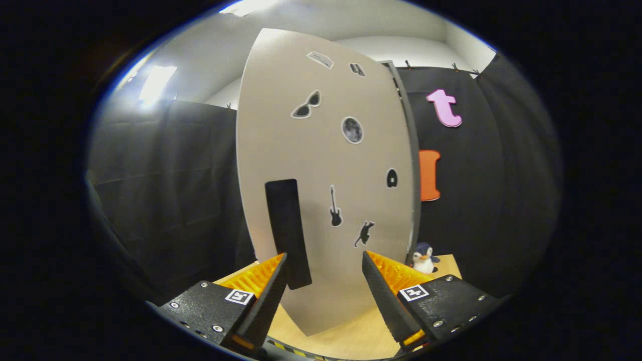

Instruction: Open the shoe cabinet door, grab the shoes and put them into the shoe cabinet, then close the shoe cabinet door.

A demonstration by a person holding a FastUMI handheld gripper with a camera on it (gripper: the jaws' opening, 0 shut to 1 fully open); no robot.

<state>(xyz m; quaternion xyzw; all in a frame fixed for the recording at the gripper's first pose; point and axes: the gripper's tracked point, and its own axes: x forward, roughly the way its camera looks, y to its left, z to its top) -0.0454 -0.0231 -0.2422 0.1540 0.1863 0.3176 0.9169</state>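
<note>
We face the shoe cabinet door (326, 200), a tall pale panel dotted with small black stickers and standing on a light wooden tabletop (351, 336). Our tool (325, 258) has its two fingers spread apart, gripping nothing. A long black handle (288, 233) runs upright on the door's left part; its lower end sits just beside the left finger's tip, and the right finger stands well clear of it. We judge that the tool must shift left to bring the handle between the fingers. A toy penguin (424, 257) stands right of the door's lower corner.
</note>
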